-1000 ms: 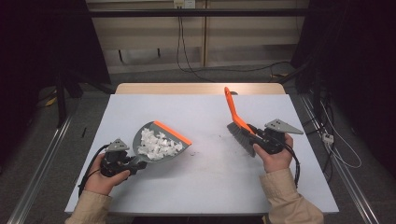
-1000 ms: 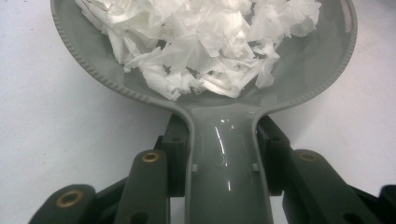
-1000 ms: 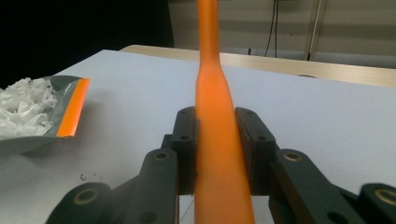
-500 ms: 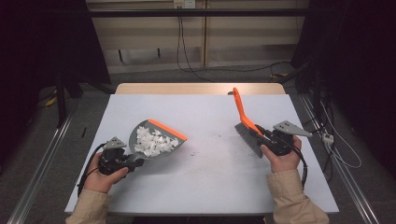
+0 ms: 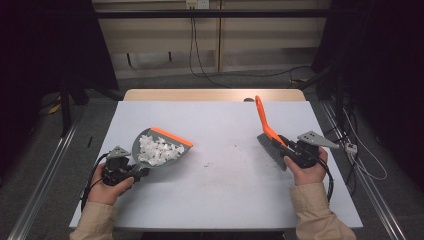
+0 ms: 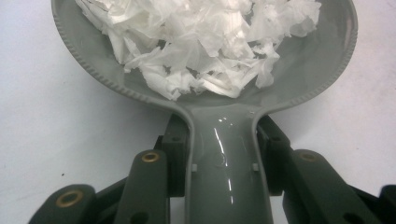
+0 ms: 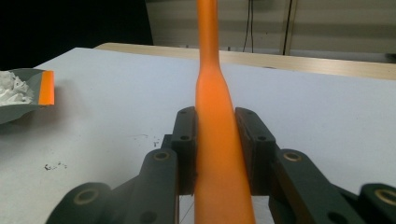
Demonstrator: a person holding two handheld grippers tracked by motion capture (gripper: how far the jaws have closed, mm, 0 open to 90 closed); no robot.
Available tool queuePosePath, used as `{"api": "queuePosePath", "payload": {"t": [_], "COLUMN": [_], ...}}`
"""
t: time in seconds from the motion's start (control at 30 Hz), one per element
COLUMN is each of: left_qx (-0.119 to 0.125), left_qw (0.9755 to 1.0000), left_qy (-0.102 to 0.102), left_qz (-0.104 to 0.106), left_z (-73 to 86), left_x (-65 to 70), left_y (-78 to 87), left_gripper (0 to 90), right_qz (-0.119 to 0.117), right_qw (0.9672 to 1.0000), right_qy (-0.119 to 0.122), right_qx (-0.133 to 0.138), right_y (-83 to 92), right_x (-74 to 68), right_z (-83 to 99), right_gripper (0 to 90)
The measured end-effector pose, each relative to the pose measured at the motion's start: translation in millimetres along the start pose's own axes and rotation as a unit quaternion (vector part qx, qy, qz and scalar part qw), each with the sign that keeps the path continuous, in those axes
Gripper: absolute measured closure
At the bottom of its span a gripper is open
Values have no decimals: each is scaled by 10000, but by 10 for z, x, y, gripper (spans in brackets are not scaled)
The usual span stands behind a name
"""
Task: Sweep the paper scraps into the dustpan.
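A grey dustpan (image 5: 161,148) with an orange lip lies at the table's left, heaped with white paper scraps (image 5: 157,149). My left gripper (image 5: 134,172) is shut on the dustpan's handle (image 6: 227,172), which sits clamped between both pads, with the scraps (image 6: 205,42) piled just beyond. At the right, my right gripper (image 5: 291,154) is shut on the orange handle (image 7: 215,140) of a hand brush (image 5: 270,140). The brush's grey bristles rest near the table, and its handle slants up and away.
The white table top (image 5: 220,200) carries a few dark specks (image 5: 214,163) between the dustpan and the brush. A wooden strip (image 5: 215,94) runs along the far edge. Cables hang behind, and a metal rail lies on the floor at each side.
The dustpan with its scraps has slid a little to the left and nearer. The brush has moved to the right, away from the table's middle.
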State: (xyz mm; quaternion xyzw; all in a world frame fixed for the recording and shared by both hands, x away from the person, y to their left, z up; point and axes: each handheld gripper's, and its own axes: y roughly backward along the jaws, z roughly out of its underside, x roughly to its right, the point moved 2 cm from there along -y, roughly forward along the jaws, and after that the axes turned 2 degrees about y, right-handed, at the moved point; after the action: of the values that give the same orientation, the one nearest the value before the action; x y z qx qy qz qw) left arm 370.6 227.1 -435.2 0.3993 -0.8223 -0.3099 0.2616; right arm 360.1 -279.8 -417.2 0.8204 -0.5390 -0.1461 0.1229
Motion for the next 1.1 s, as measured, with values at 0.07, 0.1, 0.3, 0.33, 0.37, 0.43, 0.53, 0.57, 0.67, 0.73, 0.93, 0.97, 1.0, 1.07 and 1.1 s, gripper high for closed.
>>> {"api": "queuePosePath", "payload": {"t": [0.07, 0.1, 0.3, 0.33, 0.37, 0.43, 0.53, 0.57, 0.67, 0.73, 0.93, 0.97, 1.0, 1.07, 1.1], "left_qx": [-6, 14, -38, -3, -20, -7, 6, 7, 90, 81, 52, 74, 108, 105, 76], "left_qw": [10000, 9999, 9998, 9997, 9996, 9992, 9984, 9983, 9975, 9971, 9962, 9959, 9956, 9951, 9950], "left_qy": [-14, -10, 141, 189, 218, 314, 409, 396, 498, 508, 565, 599, 616, 661, 658], "left_qz": [-65, -106, -142, -168, -188, -251, -393, -422, -498, -559, -661, -679, -704, -733, -747], "left_z": [0, 1, 19, 24, 28, 37, 52, 54, 56, 55, 59, 61, 60, 61, 61], "left_x": [-8, -15, -77, -85, -97, -119, -156, -172, -190, -205, -224, -225, -228, -231, -235], "left_y": [-1, -4, 9, 6, 7, 1, -10, -10, -22, -22, -49, -52, -55, -54, -52], "left_gripper": [635, 635, 635, 635, 635, 635, 635, 635, 635, 635, 634, 634, 634, 634, 634], "right_qz": [4, 14, 53, 70, 76, 88, 126, 130, 163, 180, 263, 276, 293, 311, 320], "right_qw": [10000, 10000, 10000, 10000, 10000, 10000, 9999, 9999, 9999, 9998, 9996, 9996, 9996, 9995, 9995], "right_qy": [-3, 4, -12, -7, -6, -13, -39, -32, -40, -48, -48, -52, -52, -57, -51], "right_qx": [1, 6, 20, 19, 22, 28, 17, 15, 16, 17, -11, -19, -30, -35, -18], "right_y": [9, 13, 41, 45, 49, 56, 63, 65, 64, 63, 53, 53, 56, 67, 73], "right_x": [10, 15, 48, 54, 59, 69, 85, 94, 112, 118, 166, 174, 182, 199, 212], "right_z": [4, 5, 12, 14, 16, 21, 25, 27, 29, 29, 41, 44, 47, 53, 55], "right_gripper": [717, 717, 717, 717, 717, 717, 717, 717, 717, 717, 717, 717, 717, 717, 717]}}
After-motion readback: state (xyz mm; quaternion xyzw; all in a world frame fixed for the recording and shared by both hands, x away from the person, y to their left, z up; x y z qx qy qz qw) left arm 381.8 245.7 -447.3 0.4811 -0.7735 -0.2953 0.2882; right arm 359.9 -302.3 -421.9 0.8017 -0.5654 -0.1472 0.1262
